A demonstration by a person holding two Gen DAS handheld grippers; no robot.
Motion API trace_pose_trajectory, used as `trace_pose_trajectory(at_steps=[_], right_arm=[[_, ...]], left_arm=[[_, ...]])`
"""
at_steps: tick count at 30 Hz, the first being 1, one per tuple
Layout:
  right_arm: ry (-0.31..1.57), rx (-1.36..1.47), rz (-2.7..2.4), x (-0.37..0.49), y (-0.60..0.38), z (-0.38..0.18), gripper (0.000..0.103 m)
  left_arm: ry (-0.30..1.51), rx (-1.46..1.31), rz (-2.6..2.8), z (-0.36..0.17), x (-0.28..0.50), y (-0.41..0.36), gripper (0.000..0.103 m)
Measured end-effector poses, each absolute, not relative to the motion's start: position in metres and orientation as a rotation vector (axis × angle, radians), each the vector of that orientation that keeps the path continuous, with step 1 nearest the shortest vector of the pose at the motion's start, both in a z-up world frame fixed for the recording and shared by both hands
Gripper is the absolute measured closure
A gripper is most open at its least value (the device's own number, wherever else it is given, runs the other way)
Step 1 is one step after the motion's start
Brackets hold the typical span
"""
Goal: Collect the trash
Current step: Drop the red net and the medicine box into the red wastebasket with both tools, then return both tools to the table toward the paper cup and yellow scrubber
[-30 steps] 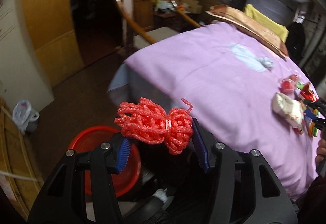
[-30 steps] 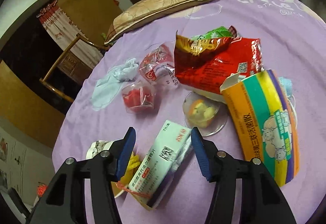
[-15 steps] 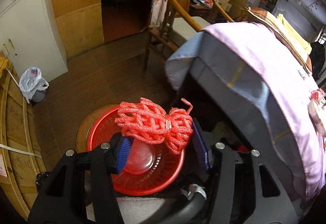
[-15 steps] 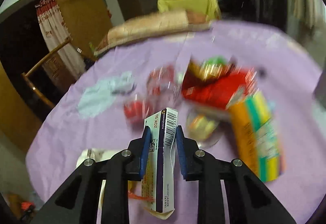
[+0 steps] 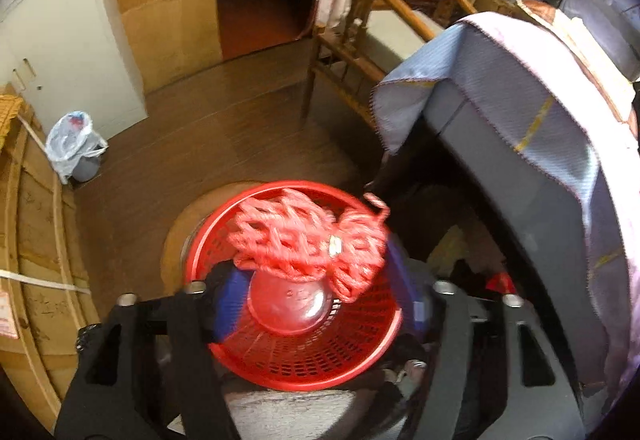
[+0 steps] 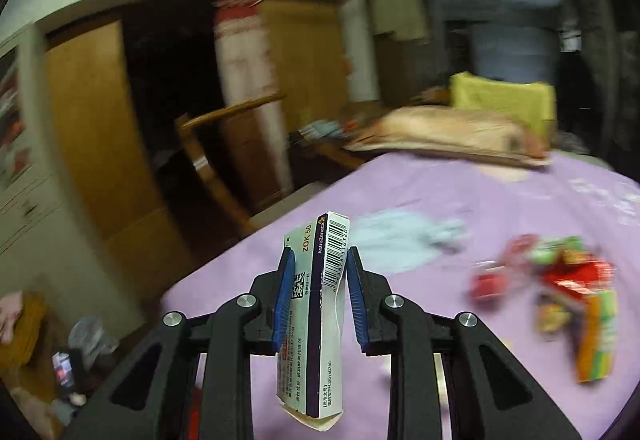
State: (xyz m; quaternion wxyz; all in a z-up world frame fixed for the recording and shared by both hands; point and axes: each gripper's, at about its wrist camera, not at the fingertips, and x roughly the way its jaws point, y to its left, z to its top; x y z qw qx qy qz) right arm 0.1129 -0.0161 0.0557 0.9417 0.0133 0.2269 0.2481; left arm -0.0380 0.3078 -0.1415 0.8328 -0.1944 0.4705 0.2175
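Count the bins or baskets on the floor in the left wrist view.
2. A red mesh basket sits right below the left claw; a small grey bin with a plastic bag liner stands by the white cabinet. More may be hidden.

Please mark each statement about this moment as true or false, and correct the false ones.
1. The right tongs hold a medicine box between their pads. True.
2. The red basket stands on the purple bedsheet. False: it stands low beside the bed, under the left tongs; the sheet is up on the bed.
3. The bundle of red foam netting is above the basket's opening. True; the left tongs' jaws are opening around it.
4. The medicine box lies flat on the bed. False: it stands upright in the right tongs, lifted off the sheet.
5. Snack wrappers lie on the bed. True.
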Motion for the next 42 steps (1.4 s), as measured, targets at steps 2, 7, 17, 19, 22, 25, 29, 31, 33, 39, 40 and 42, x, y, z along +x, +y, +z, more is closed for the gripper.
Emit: trace_pose_trajectory(at_steps=[2,7,17,19,22,25,29,31,33,39,40,42], right_arm=[[0.500,-0.003,0.578,0.110,0.016,0.048,0.077],[0.617,-0.053,0.729,0.106,0.081,0.020,0.077],[0.838,-0.201,0.974,0.092,0.193,-0.043,0.076],[0.877,-0.220,1.003,0.085,0.210,-0.048,0.068],[0.870,-0.229,1.012,0.074,0.214,-0.047,0.057],[0.825,-0.254,0.972,0.068,0.206,-0.043,0.055],[0.814,-0.209,0.935,0.073,0.194,-0.037,0.051],[0.795,-0.185,0.910,0.075,0.181,-0.032,0.048],[0.773,-0.159,0.886,0.078,0.169,-0.027,0.044],[0.686,-0.058,0.788,0.077,0.101,-0.007,0.036],[0.668,-0.039,0.768,0.076,0.087,-0.003,0.035],[0.624,0.002,0.719,0.073,0.053,0.004,0.028]], left_arm=[[1.005,-0.411,0.500,-0.145,-0.041,0.314,0.013],[0.992,-0.446,0.566,-0.141,-0.049,0.330,0.010],[0.884,-0.637,0.746,-0.134,-0.082,0.386,0.007],[0.885,-0.641,0.746,-0.134,-0.083,0.389,0.007],[0.880,-0.618,0.765,-0.132,-0.082,0.389,0.007],[0.877,-0.608,0.750,-0.132,-0.080,0.385,0.007],[0.872,-0.590,0.711,-0.128,-0.076,0.374,0.007],[0.865,-0.571,0.692,-0.122,-0.073,0.365,0.007],[0.857,-0.556,0.669,-0.116,-0.070,0.356,0.007],[0.824,-0.476,0.582,-0.091,-0.062,0.317,0.007],[0.816,-0.451,0.564,-0.085,-0.061,0.307,0.007],[0.801,-0.409,0.536,-0.076,-0.059,0.289,0.007]])
